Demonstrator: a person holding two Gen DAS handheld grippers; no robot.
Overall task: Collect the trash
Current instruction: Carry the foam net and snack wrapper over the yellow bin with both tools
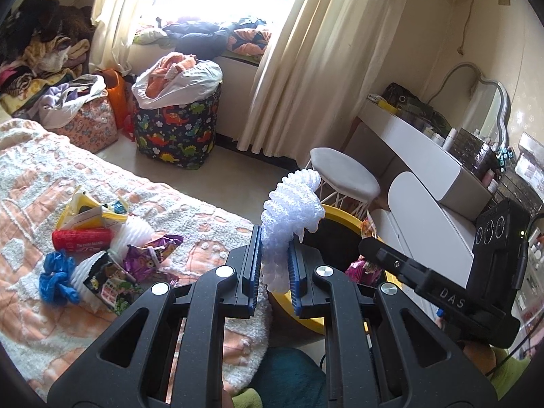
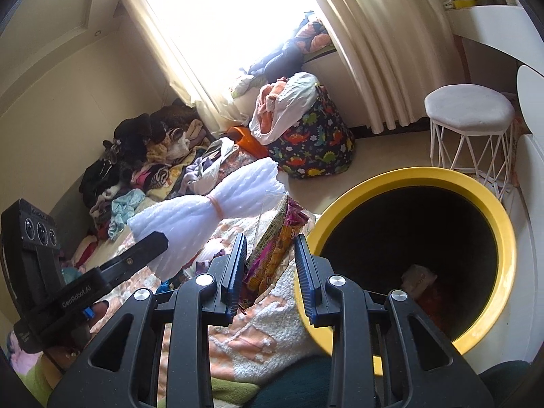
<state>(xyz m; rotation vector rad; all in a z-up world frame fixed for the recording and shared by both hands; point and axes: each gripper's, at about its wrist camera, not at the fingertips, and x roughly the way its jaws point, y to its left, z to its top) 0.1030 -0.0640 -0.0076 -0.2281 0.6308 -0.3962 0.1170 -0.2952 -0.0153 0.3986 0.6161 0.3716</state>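
Observation:
My left gripper [image 1: 274, 261] is shut on a white foam fruit net [image 1: 292, 210] and holds it up beside the yellow-rimmed trash bin [image 1: 343, 217]; the net also shows in the right wrist view [image 2: 210, 204]. My right gripper [image 2: 270, 265] has its jaws apart with a purple and yellow snack wrapper [image 2: 272, 244] against the left finger, just left of the bin [image 2: 442, 176]. It also shows in the left wrist view [image 1: 365, 265], above the bin. On the bed [image 1: 40, 176] lies a pile of trash: a red tube [image 1: 81, 238], blue glove [image 1: 56, 277], wrappers [image 1: 149, 251].
A white stool [image 1: 343, 173] stands behind the bin, a white dressing table [image 1: 425, 149] at the right. A dinosaur-print laundry bag [image 1: 176, 129] and clothes piles [image 1: 40, 54] lie by the curtained window. Some trash sits in the bin's bottom [image 2: 418, 278].

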